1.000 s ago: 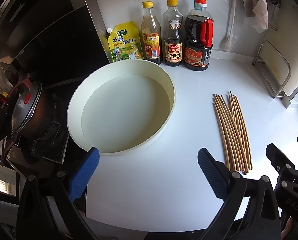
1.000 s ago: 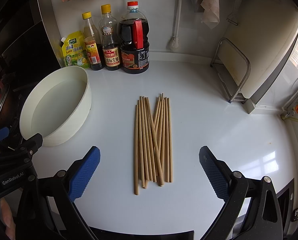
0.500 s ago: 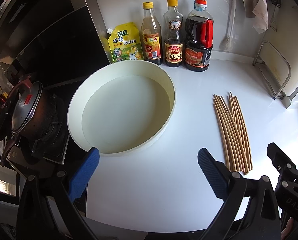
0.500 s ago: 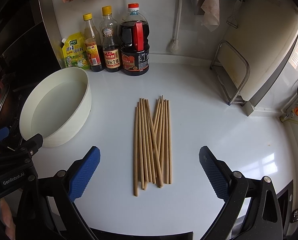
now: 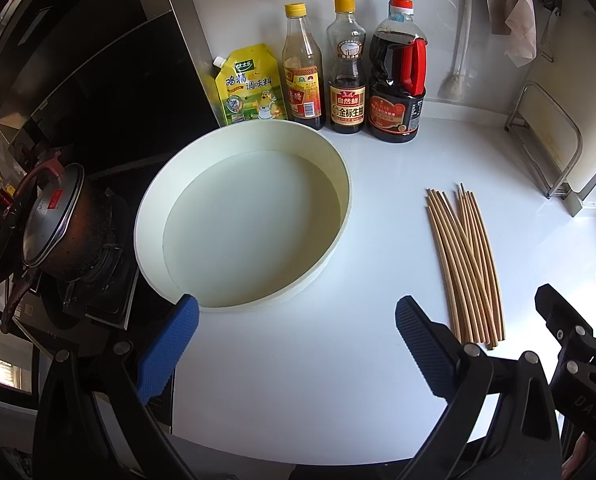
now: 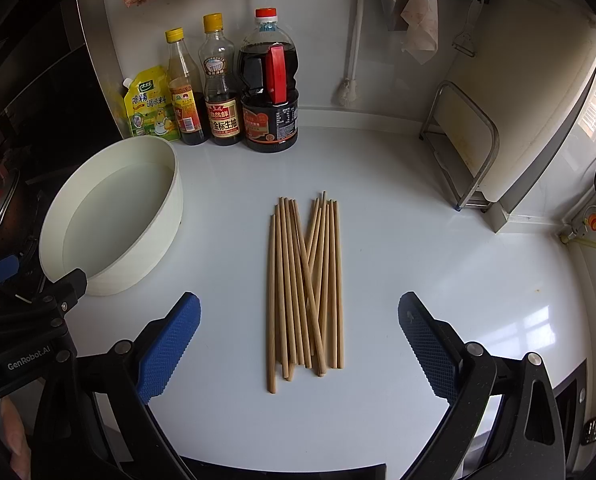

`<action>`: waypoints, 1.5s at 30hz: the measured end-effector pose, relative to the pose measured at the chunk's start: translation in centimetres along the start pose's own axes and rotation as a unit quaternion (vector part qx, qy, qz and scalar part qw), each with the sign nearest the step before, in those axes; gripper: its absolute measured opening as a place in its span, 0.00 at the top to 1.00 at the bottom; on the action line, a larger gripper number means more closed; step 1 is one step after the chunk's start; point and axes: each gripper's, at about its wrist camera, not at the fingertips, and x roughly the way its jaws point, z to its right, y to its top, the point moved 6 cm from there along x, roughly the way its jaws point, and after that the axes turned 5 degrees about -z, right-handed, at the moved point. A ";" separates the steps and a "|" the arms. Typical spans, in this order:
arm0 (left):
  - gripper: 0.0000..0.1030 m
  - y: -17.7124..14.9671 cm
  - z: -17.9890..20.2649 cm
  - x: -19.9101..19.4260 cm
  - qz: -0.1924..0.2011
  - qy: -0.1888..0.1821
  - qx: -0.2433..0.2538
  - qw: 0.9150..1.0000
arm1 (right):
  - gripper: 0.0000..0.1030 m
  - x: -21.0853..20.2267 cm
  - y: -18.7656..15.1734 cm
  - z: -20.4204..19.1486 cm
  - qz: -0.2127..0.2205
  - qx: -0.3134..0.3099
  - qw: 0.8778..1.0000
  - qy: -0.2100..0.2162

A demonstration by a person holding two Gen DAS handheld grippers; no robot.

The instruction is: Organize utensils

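Nearest in the right wrist view: right gripper [image 6: 298,344], blue-padded fingers [image 6: 169,346] spread wide apart, holding nothing, poised over a white countertop [image 6: 438,264]. Just beyond, lined up with the gap between the fingers: a bundle of wooden chopsticks [image 6: 306,284], lying flat, roughly parallel and pointing away, a few crossing over the others. To the left of the bundle, near but not touching: a round white basin [image 6: 154,256], holding nothing but what looks like shallow clear water.

Nearest in the left wrist view: left gripper [image 5: 296,344], jaws likewise wide apart and clamped on nothing, aimed at the bare counter between basin and chopsticks. Basin rim [image 5: 338,240] just past the left fingertip; chopsticks [image 5: 464,264] off to the right, outside the jaws. At the far right edge of that view, part of the other gripper's black frame.

Further left, a dark lidded pot [image 5: 54,232] on a stove burner, beside the basin.

At the back against the wall: a yellow seasoning pouch [image 6: 150,106], two yellow-capped sauce bottles [image 6: 200,84], and a large dark soy sauce jug [image 6: 270,88] with a red handle, standing in a row. To the right, a metal rack [image 6: 466,152] propping up a pale cutting board.
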 end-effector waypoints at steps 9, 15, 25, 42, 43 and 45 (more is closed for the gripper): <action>0.06 0.4 0.9 0.6 0.000 -0.024 -0.004 1.000 | 0.08 0.7 -0.2 1.2 -0.011 0.010 1.000 0.007; 0.06 -0.2 3.9 3.3 -0.028 -0.066 0.015 0.997 | 0.08 2.6 -1.2 4.9 -0.021 0.033 0.999 0.006; 0.06 -1.0 9.5 8.3 -0.037 -0.117 0.010 0.992 | 0.08 10.3 -2.6 9.4 -0.060 0.032 0.997 0.024; 0.06 -0.2 11.7 13.9 -0.039 -0.105 -0.004 0.994 | 0.08 18.9 -0.8 10.1 -0.081 0.012 0.997 0.006; 0.06 -0.2 11.8 14.0 -0.040 -0.107 -0.005 0.993 | 0.08 19.0 -0.8 10.0 -0.083 0.009 0.997 0.005; 0.06 -0.2 11.8 14.2 -0.043 -0.103 -0.007 0.994 | 0.08 19.1 -0.8 9.9 -0.084 0.003 0.996 0.002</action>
